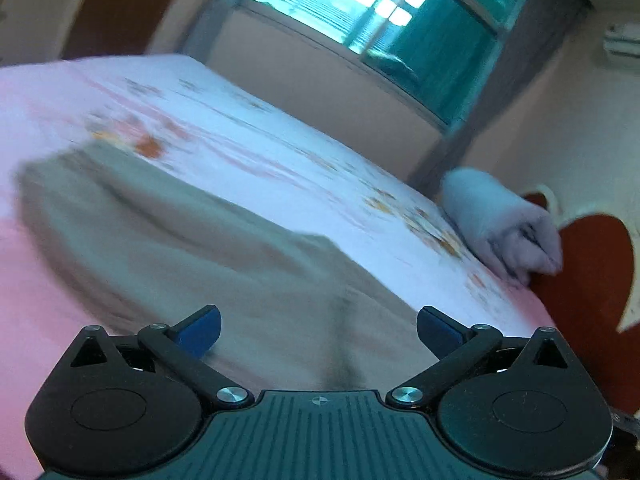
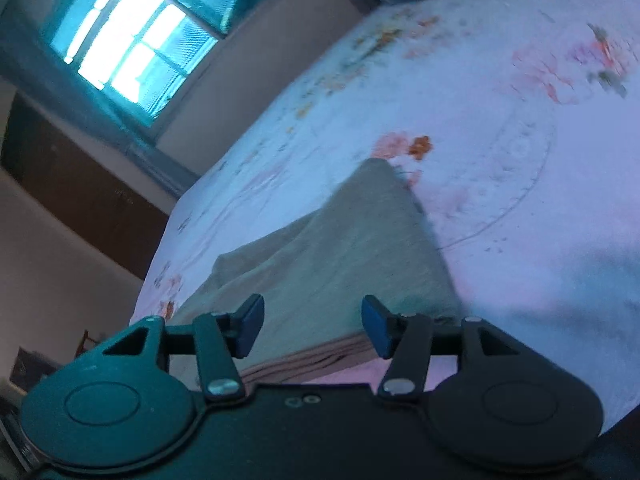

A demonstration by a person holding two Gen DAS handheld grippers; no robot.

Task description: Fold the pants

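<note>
- Left gripper (image 1: 318,330): your jaws stand spread wide, blue pads (image 1: 200,330) far apart, nothing between them and nothing gripped.
- Just ahead of and below the left gripper: the pants (image 1: 208,248), beige, lying flat on the bed (image 1: 248,136). The cloth runs from under your fingers away to the upper left; a dark crease shows just beyond the gap between the pads. The view is blurred, so finer folds cannot be read.
- Farther out from the left gripper: the bed's floral sheet, pale with pink and orange print. To your right, at the bed's edge, a rolled towel (image 1: 504,224) lies against a red-brown headboard (image 1: 592,280).
- Beyond the bed: a wall and a window (image 1: 372,12), brightly lit.
- Right gripper (image 2: 312,330): your jaws are about half open, blue pads (image 2: 250,328) clear of the cloth, holding nothing.
- Directly ahead of the right gripper: the pants (image 2: 344,252), folded into a stack; several layered edges show at the near end, just below the gap between your pads. The stack narrows away from you to a far corner beside an orange flower print.
- Around the stack: the bed (image 2: 500,160) on the right and far side; the window (image 2: 132,36) stands at upper left.
</note>
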